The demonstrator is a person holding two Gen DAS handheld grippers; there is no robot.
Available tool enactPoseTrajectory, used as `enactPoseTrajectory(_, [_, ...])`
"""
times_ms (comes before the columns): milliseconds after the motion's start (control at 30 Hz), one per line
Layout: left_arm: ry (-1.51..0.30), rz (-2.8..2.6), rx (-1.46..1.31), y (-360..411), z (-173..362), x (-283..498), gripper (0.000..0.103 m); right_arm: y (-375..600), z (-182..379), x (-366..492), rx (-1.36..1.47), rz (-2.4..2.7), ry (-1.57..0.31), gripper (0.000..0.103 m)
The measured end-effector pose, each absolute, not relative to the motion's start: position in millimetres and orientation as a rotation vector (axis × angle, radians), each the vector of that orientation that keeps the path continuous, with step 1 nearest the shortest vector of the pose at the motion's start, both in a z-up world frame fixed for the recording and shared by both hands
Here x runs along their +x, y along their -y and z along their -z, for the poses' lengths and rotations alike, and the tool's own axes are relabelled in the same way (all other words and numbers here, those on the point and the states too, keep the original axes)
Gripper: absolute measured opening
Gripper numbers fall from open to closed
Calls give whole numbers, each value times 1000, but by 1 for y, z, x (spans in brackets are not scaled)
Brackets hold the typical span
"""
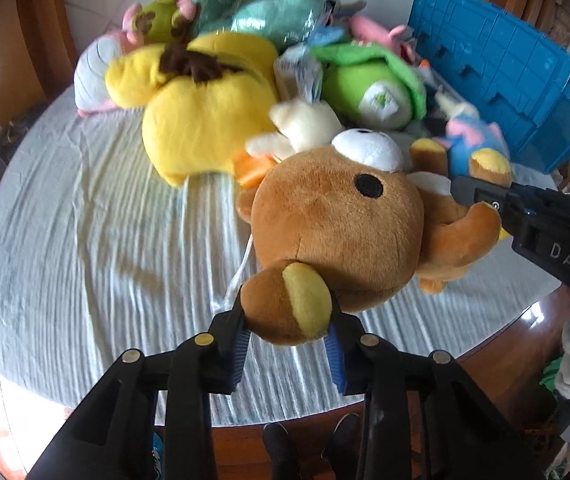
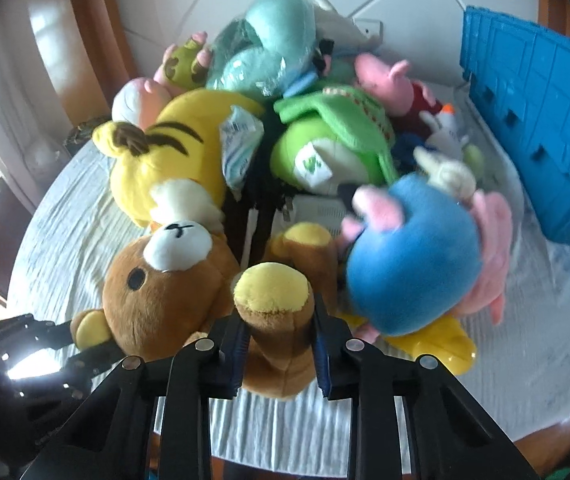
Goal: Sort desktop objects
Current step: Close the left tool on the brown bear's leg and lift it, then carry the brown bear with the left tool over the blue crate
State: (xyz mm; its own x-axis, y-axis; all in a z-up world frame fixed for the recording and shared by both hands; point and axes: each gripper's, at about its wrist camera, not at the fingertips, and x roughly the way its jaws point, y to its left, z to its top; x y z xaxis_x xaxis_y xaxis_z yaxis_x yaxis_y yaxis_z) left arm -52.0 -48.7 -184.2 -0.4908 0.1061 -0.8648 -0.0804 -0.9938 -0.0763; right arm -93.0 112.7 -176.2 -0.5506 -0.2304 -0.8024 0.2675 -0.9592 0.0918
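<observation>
A brown plush bear [image 1: 341,220] with yellow-lined ears and feet lies at the near side of a heap of soft toys on the round table. My left gripper [image 1: 287,316] is shut on the bear's ear. My right gripper [image 2: 279,332] is shut on one of the bear's feet [image 2: 273,288]; it enters the left wrist view [image 1: 481,200] from the right. The bear's face [image 2: 165,276] shows left of the right gripper, and the left gripper [image 2: 85,344] shows at its ear. A blue crate [image 1: 501,72] stands at the far right.
Behind the bear lie a yellow tiger plush [image 1: 201,108], a green frog plush [image 1: 369,92], a teal plush [image 2: 273,40], a pink pig [image 2: 385,80] and a blue-and-pink plush [image 2: 417,256]. A pale wrinkled cloth [image 1: 105,220] covers the wooden table [image 1: 525,340]. Chairs stand around.
</observation>
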Motion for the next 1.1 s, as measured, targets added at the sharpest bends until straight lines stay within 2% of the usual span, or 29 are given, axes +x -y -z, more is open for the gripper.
enactPoseTrajectory(267, [30,-2707,-1404,54,136,-54,32,-120,124,-86,1172,2580,-59,26])
enactPoseTrajectory(567, [17,-2751,-1287,23,83,-59,32,-145,65,-86,1048,2625,-63,26])
enactPoseTrajectory(800, [-14,-2716,-1235,-35,67,-59,32,-197,38,-79,1011,2679,-65,26])
enactPoseTrajectory(1100, [-67,-2630,-1212,-126,70,-58,32,-282,34,-67,1048,2758,-40,26])
